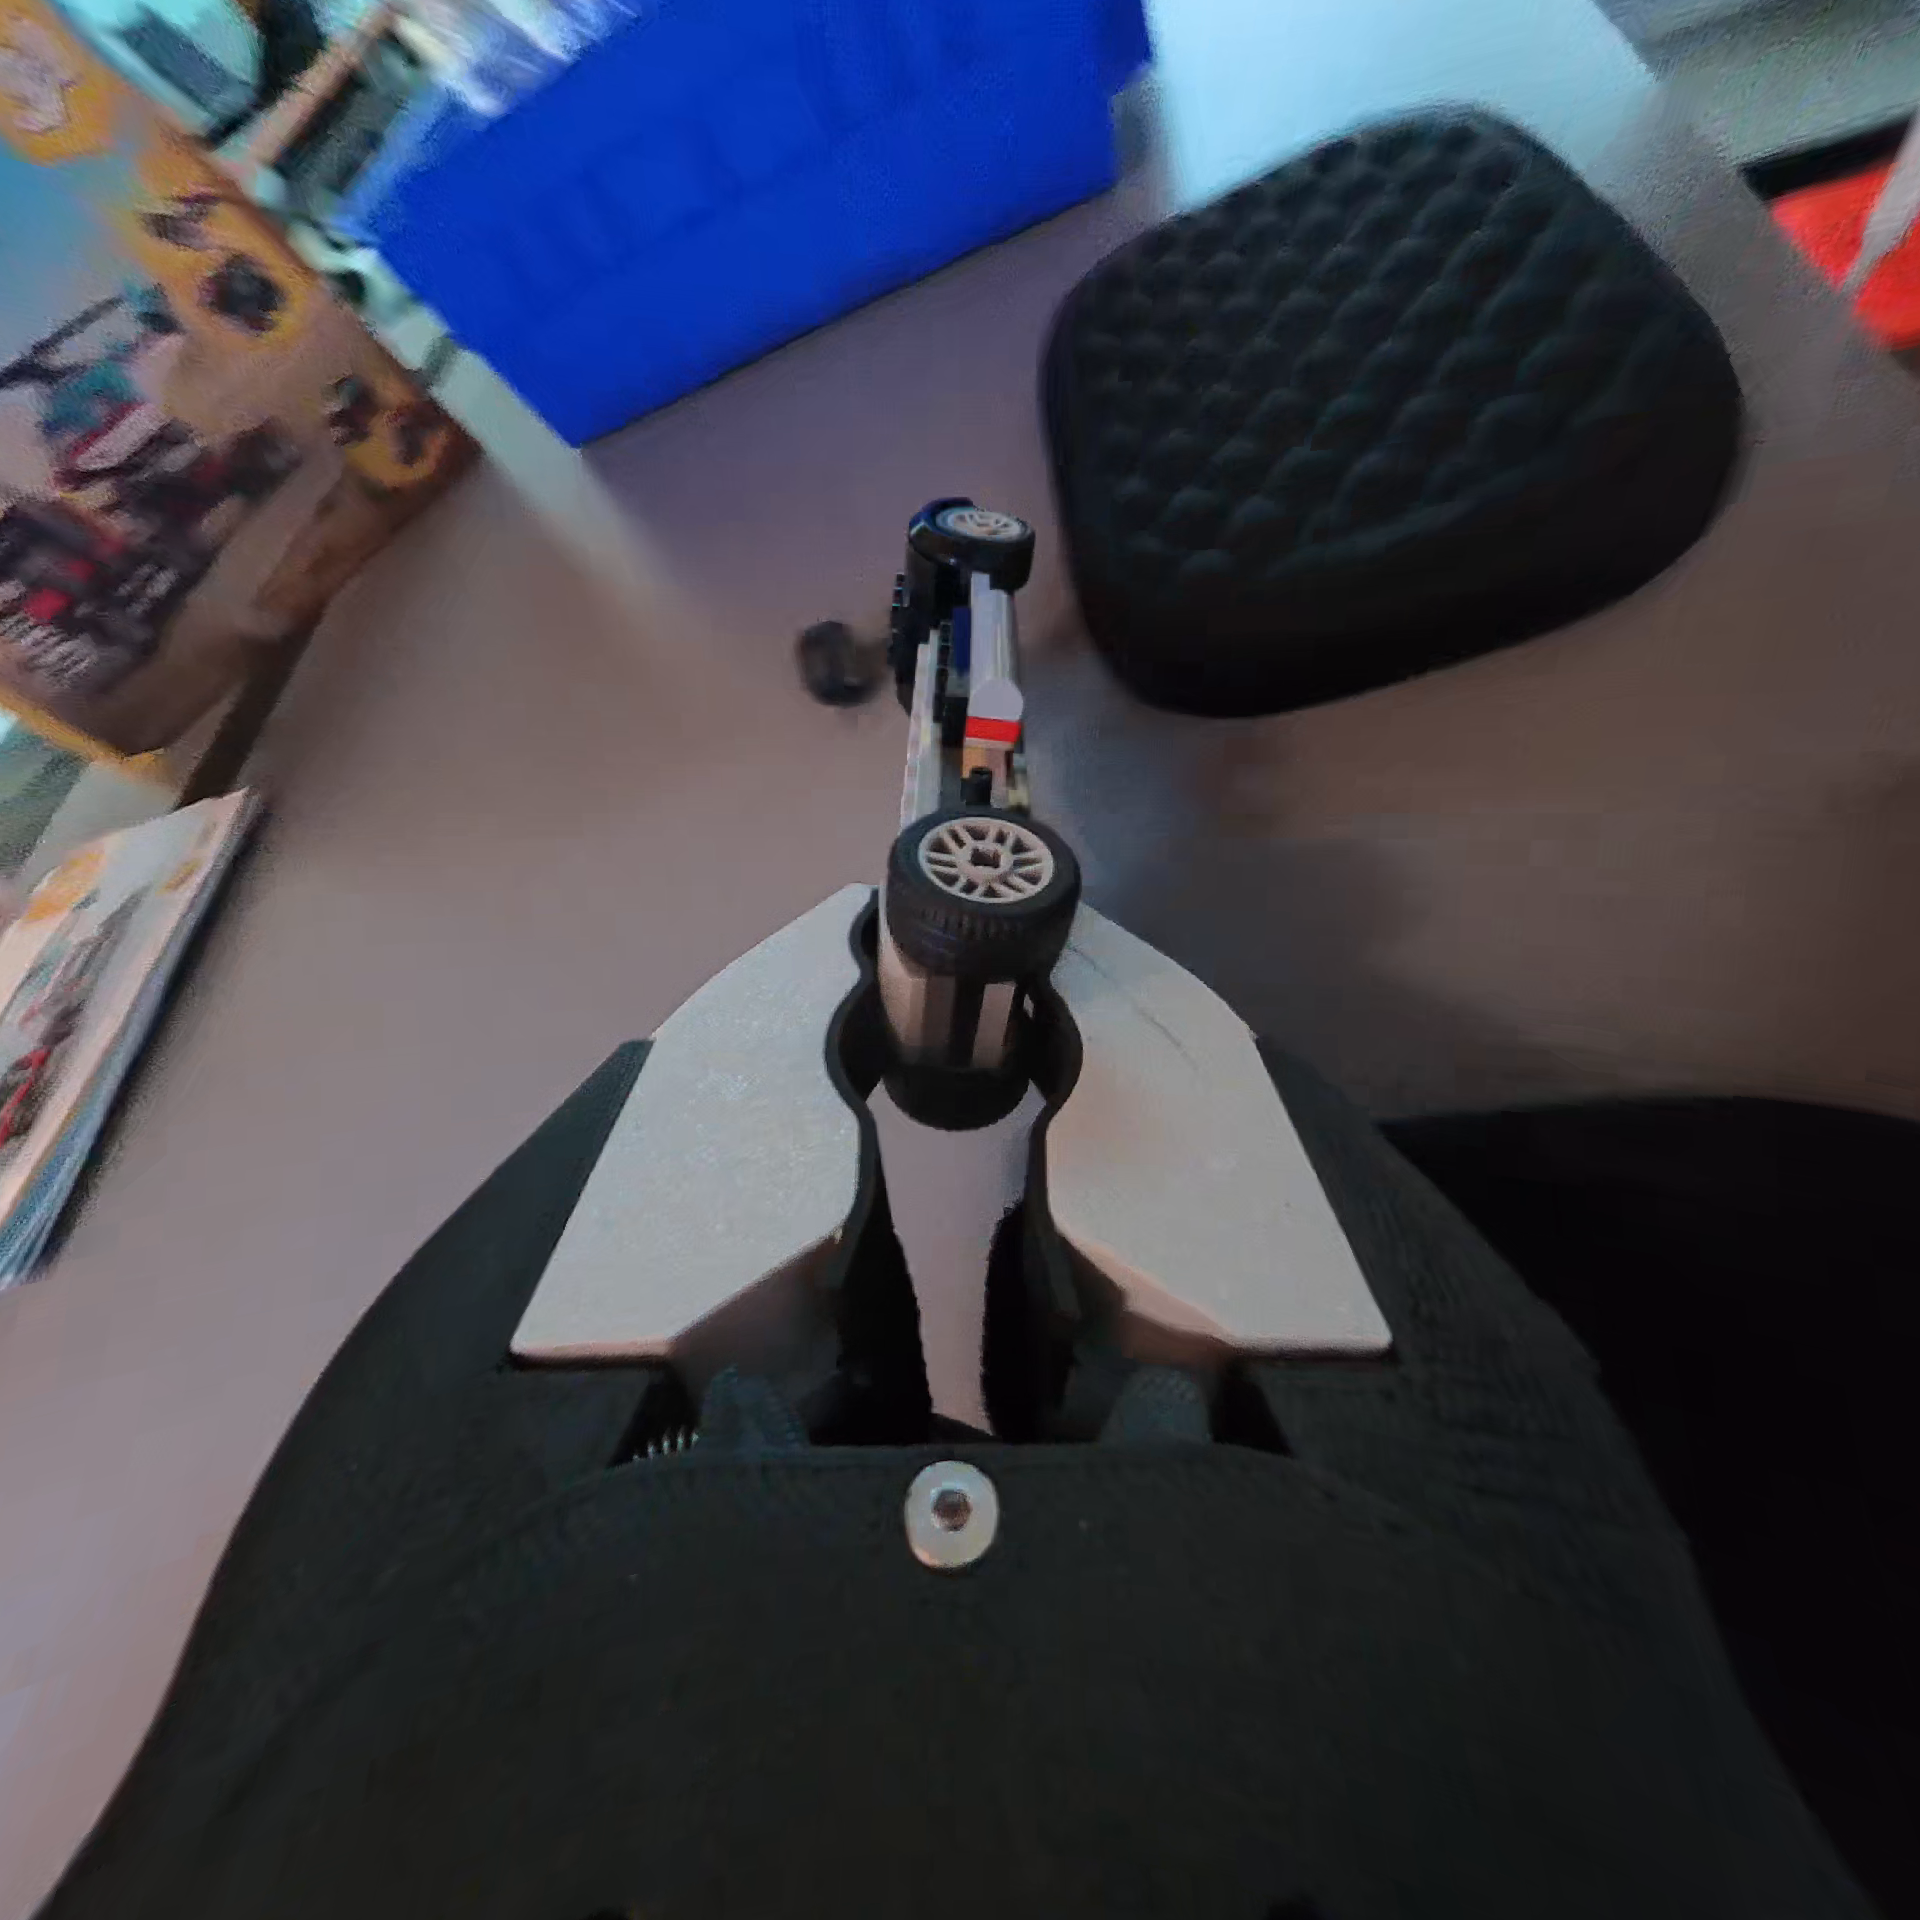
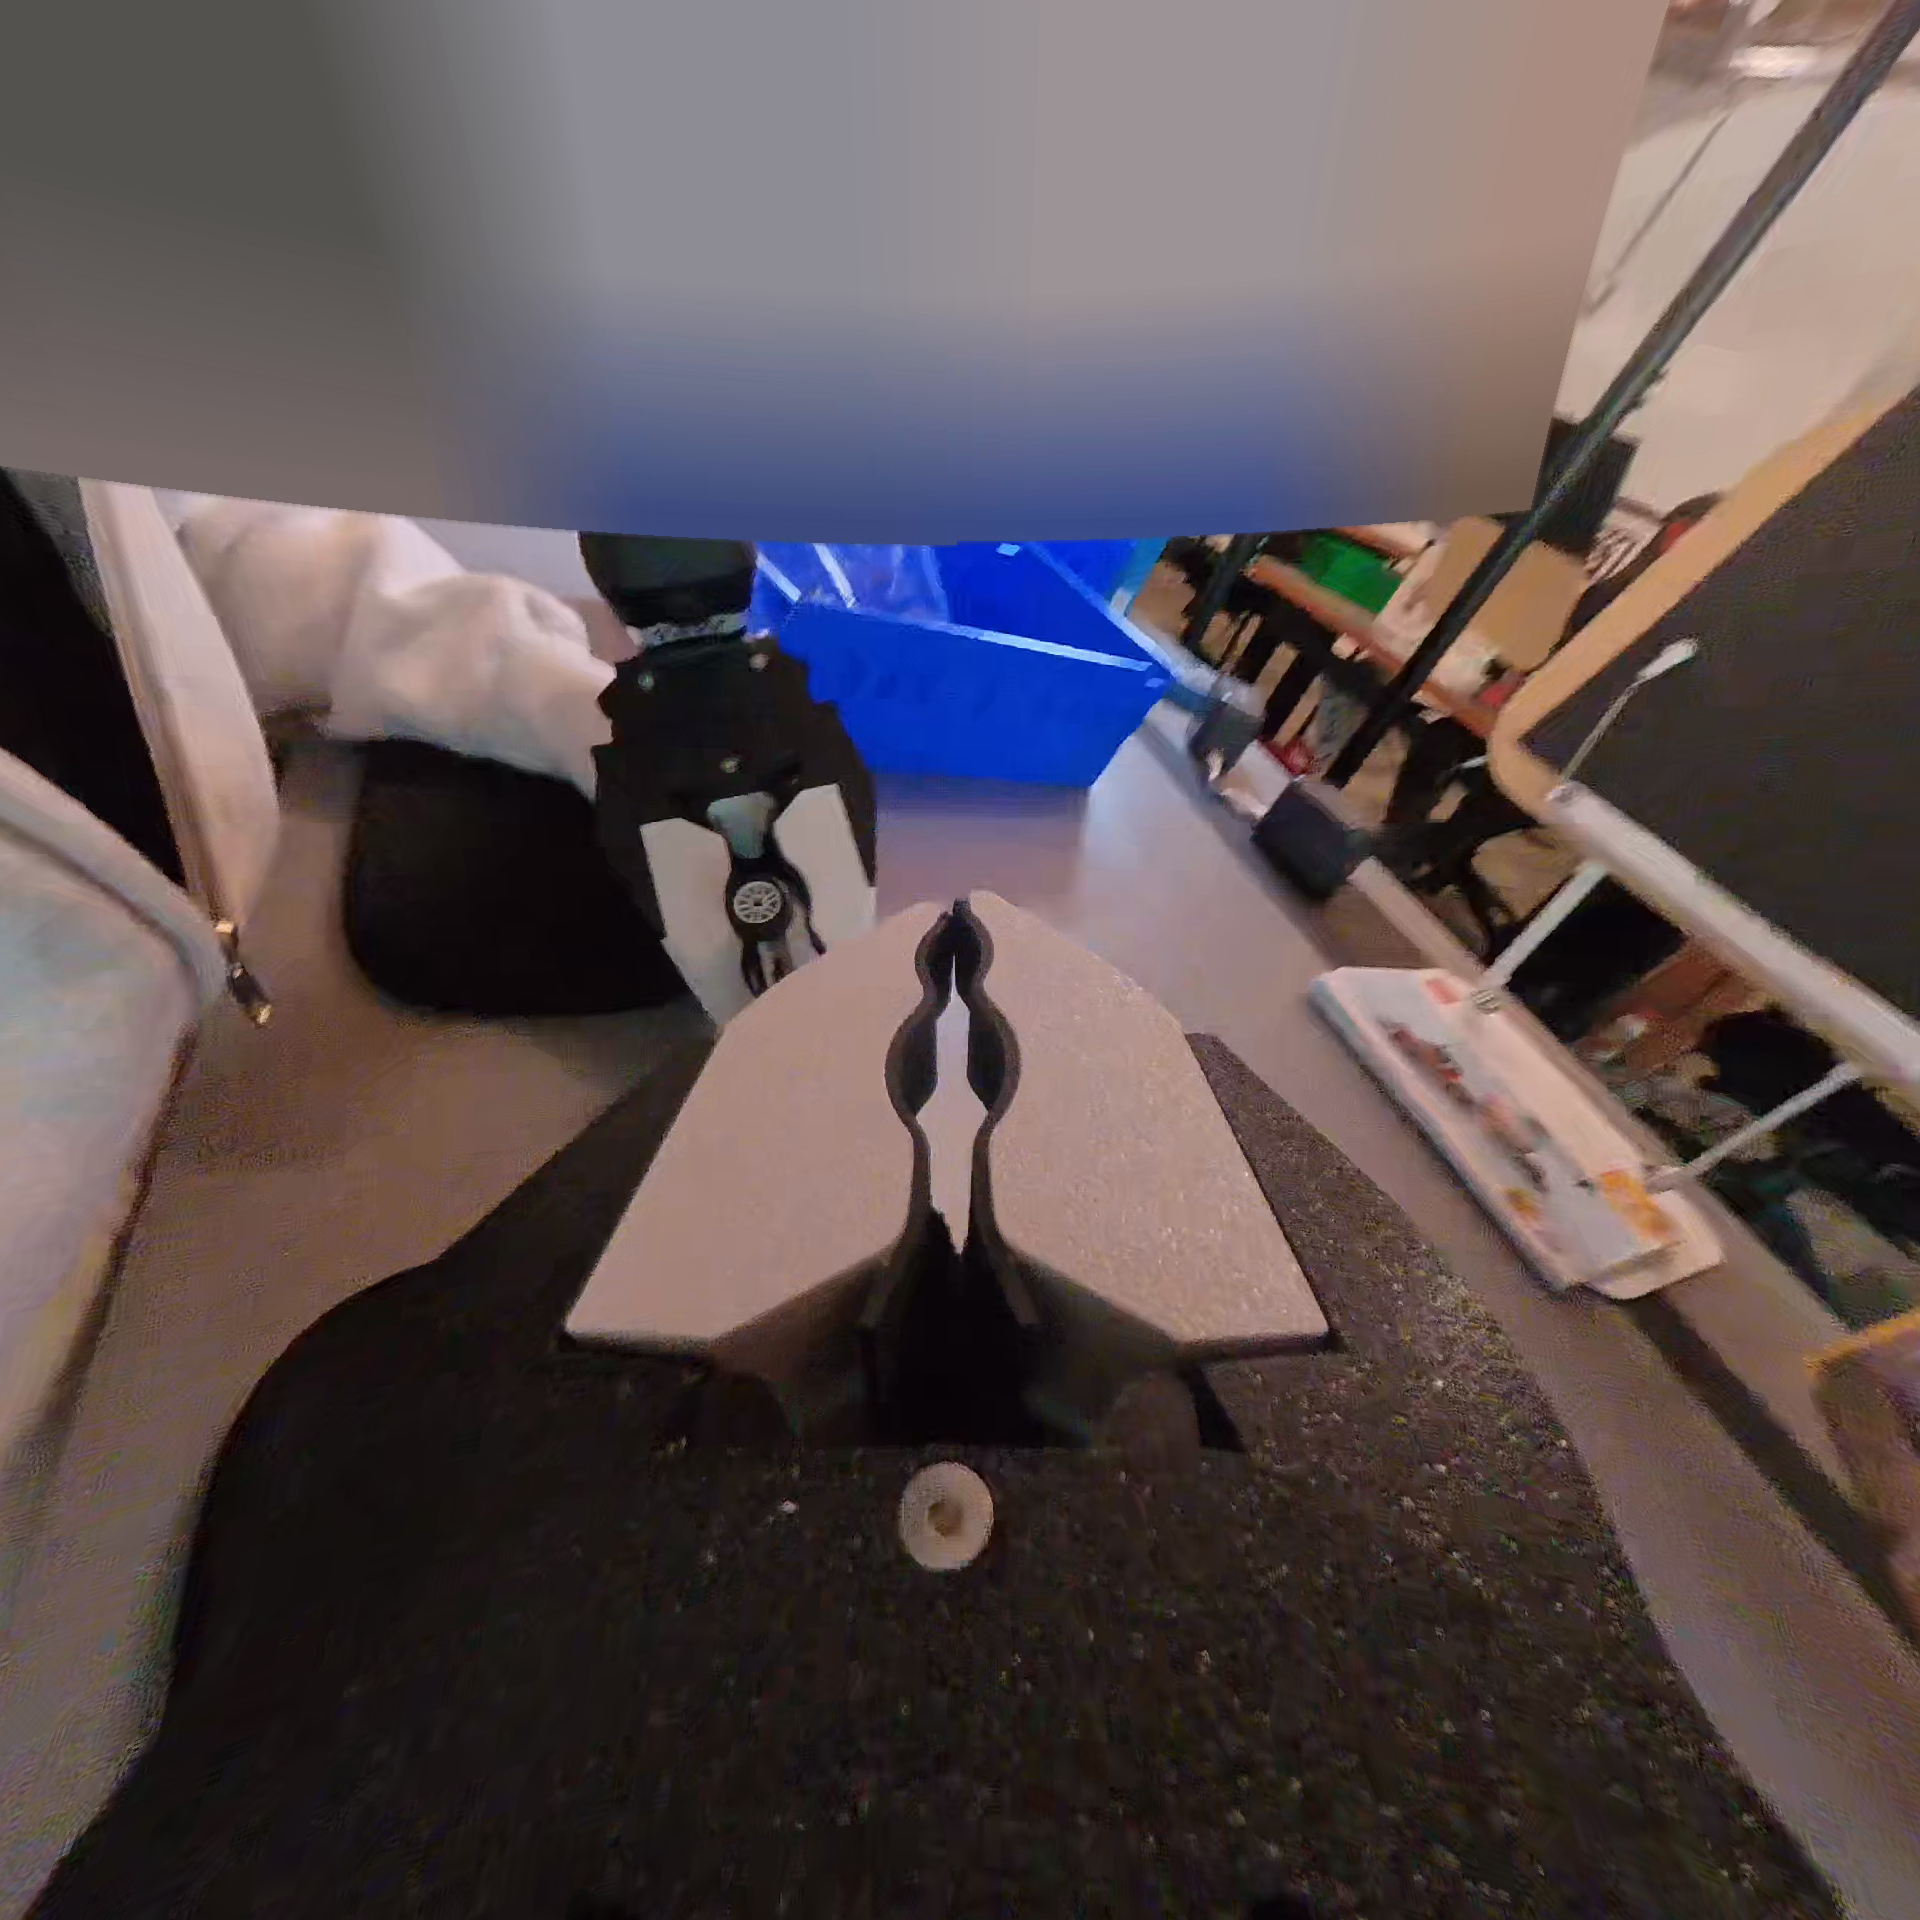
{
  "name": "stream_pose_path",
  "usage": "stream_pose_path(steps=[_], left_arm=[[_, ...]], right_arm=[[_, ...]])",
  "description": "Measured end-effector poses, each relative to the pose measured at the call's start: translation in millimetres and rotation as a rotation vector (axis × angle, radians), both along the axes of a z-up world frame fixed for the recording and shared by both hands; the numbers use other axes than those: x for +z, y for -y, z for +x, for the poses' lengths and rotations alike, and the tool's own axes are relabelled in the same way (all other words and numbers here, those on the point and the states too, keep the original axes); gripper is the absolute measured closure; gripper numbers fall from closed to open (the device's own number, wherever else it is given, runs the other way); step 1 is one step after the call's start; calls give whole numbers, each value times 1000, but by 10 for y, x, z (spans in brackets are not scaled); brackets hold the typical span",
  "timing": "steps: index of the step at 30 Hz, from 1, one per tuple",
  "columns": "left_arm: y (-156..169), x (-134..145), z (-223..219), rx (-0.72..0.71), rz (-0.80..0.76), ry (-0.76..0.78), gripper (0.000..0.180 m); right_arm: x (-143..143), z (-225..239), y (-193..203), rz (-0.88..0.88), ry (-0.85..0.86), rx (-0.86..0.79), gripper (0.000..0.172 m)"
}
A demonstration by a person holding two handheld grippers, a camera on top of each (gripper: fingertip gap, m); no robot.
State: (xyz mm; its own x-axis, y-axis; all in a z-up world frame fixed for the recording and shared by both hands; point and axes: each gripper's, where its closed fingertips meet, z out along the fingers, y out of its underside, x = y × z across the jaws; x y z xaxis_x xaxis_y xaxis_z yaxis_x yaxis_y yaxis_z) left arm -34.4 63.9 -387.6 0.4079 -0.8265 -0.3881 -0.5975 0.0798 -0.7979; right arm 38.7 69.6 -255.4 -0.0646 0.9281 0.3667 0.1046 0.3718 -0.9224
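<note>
Nearest the lens, the left gripper (image 1: pixel 961 935) was clamped on a toy brick car (image 1: pixel 971 727), its pale fingers (image 1: pixel 748 1091) pressing the car's near end, a spoked grey wheel with a black tyre (image 1: pixel 982 883) sitting just above the fingertips. The car's long grey body ran away toward 12 o'clock above the grey table (image 1: pixel 520 935), ending in a second wheel (image 1: pixel 982 525). A small dark loose piece (image 1: pixel 831 660), too blurred to identify, lay just beside the body at about 10 o'clock.

Outward from the car, a black quilted cushion (image 1: pixel 1382 416) lay at 1 o'clock, a blue bin (image 1: pixel 748 197) at 11 o'clock, a printed cardboard box (image 1: pixel 177 416) at 10 o'clock, and a booklet (image 1: pixel 94 1018) at 9 o'clock near the table edge.

The right gripper (image 2: pixel 958 914) had its jaws together, the tips meeting on nothing. Beyond it at 11 o'clock, the other gripper with the car's wheel (image 2: pixel 756 902) between its fingers showed in front of the cushion. The same booklet (image 2: pixel 1507 1122) lay at 3 o'clock.
</note>
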Motion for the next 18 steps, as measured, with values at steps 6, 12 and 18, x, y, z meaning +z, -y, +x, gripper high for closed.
stream_pose_path(steps=[6,12,18], left_arm=[[50,-63,92,-50,18,-59,156],[91,-29,117,-80,10,-23,156],[108,-18,124,-88,7,-14,156]], right_arm=[[-796,-678,454,37,189,157,134],[-910,-972,463,175,193,92,130],[-927,-1048,516,238,211,60,147]])
